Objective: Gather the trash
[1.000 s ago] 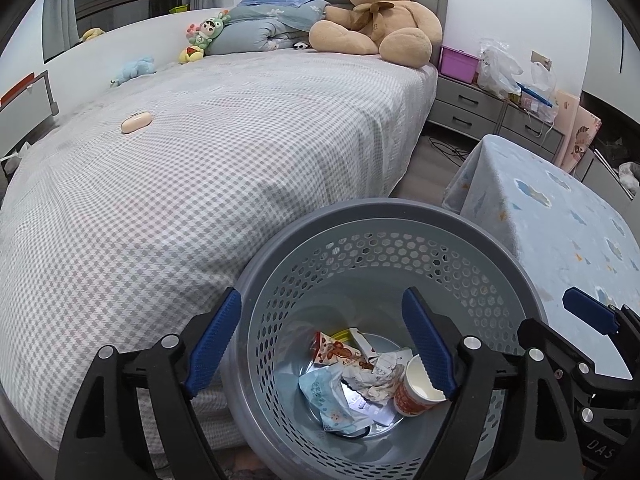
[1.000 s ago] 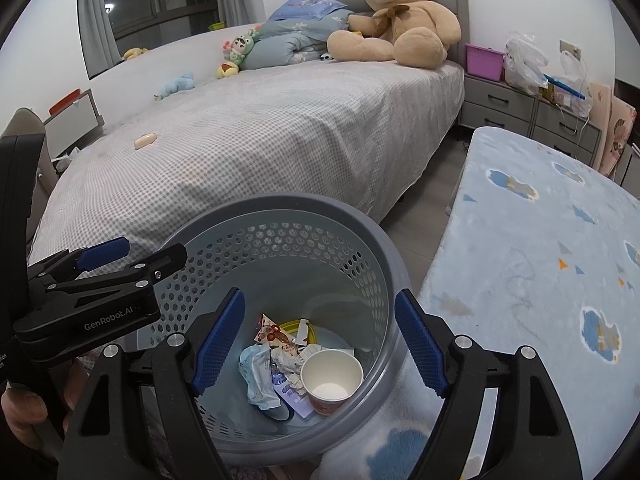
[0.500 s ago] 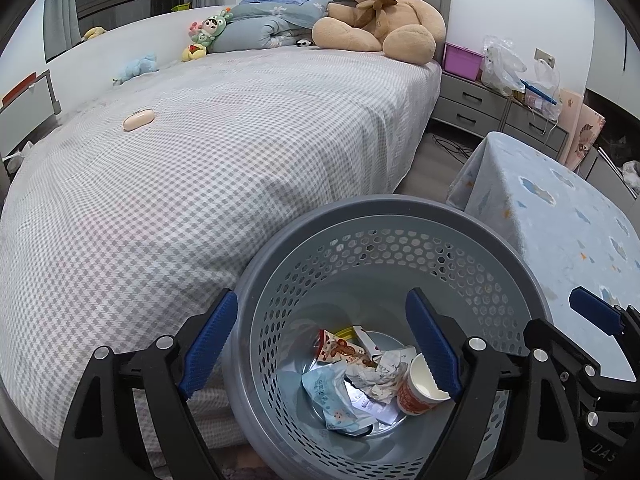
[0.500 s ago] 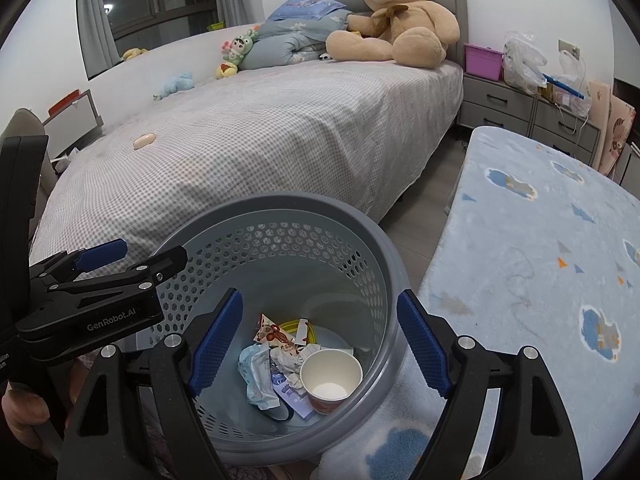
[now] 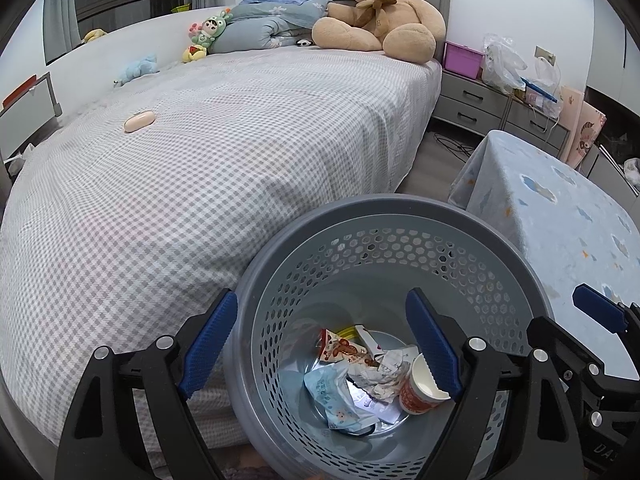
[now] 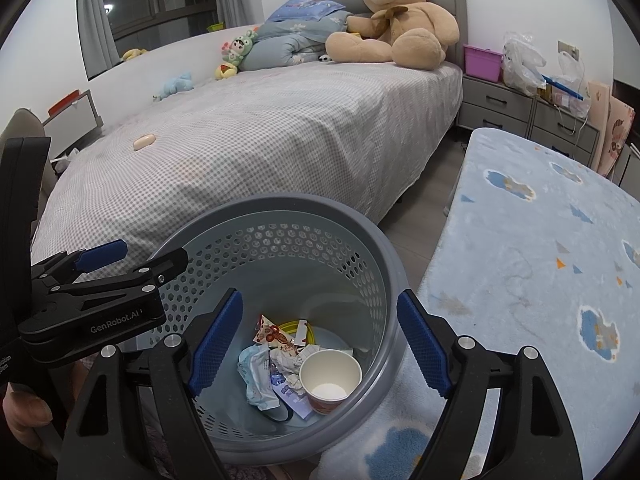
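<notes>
Down in the bottom of the grey perforated bin (image 6: 372, 240) lie the trash pieces: a paper cup (image 6: 330, 374) tipped on its side, crumpled paper (image 6: 286, 362), a pale blue wrapper (image 6: 256, 376) and a red snack packet (image 6: 274, 334); the bin stands between the checked bed (image 6: 260, 140) and the blue cloud-print bench (image 6: 540, 260); left tongs (image 5: 320, 344) and right tongs (image 6: 318, 344) both hover above the rim, spread wide and holding nothing.

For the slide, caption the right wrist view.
Open right gripper above a gray mesh wastebasket holding a paper cup and crumpled wrappers.
</notes>
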The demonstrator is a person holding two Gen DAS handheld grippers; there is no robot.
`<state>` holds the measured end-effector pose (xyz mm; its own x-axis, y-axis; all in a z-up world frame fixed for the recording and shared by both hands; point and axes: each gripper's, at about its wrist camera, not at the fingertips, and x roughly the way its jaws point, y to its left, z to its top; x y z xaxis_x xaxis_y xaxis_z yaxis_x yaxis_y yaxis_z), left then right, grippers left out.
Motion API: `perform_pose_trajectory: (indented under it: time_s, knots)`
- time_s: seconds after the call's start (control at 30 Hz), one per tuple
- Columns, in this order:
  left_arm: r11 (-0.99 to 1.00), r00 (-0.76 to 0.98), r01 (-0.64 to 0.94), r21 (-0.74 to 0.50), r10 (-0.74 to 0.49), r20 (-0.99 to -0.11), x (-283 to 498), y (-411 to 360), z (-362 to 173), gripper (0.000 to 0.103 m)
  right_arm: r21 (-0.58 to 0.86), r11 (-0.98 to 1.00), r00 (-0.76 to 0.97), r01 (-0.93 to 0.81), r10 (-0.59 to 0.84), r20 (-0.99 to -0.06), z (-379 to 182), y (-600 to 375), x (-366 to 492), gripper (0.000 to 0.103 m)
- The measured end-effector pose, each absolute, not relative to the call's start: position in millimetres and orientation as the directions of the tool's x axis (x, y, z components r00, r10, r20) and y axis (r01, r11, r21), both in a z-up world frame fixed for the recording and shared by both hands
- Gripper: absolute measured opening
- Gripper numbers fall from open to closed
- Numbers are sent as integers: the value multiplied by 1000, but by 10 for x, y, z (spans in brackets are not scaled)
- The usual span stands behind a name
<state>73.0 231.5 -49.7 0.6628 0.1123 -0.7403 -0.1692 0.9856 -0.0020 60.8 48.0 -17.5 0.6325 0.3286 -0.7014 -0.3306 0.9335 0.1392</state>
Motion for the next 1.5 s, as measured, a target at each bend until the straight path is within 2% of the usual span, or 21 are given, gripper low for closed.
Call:
perform_pose_trajectory:
  time_s: [1.5]
  knots:
    - [985,661,-173,9,122,-741,727,2365,-491,82,138,933,629,-333,329,-704,-171,487,631,78]
